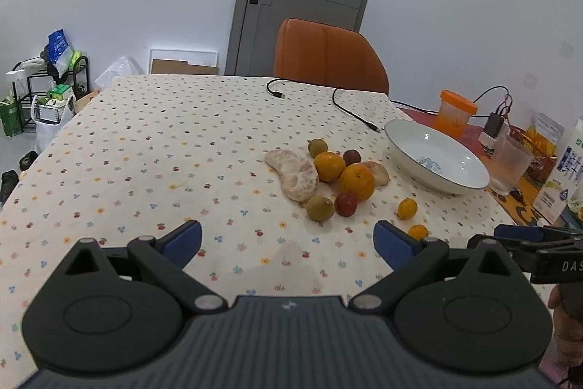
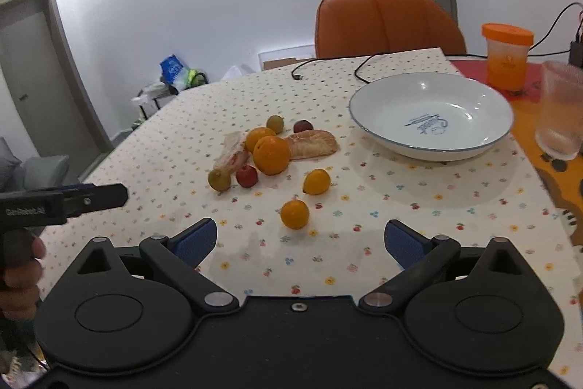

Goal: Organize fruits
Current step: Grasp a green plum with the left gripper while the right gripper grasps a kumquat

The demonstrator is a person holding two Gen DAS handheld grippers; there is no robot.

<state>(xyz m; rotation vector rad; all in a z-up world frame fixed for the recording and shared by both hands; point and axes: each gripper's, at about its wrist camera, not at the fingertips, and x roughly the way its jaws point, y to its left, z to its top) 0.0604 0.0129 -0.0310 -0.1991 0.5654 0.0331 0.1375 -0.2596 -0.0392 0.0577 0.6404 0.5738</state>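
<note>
A dotted tablecloth holds a loose cluster of fruit, and a white bowl sits empty just to its right, near an orange-lidded jar and a clear cup; the right gripper hovers low over the cloth with its blue fingers spread wide and nothing between them; the left gripper is likewise wide open and empty, well short of the fruit; nearest the right gripper lies a small orange kumquat, with a second one just beyond it; both look light, firm and smooth, likely to roll, so a grip across the middle seems best; behind them sit a large orange, heavier and round with no clear axis, a red plum and a green fruit; two peeled pomelo segments look soft and fragile; the nearer one's long axis runs left to right, best held gently across its width.
</note>
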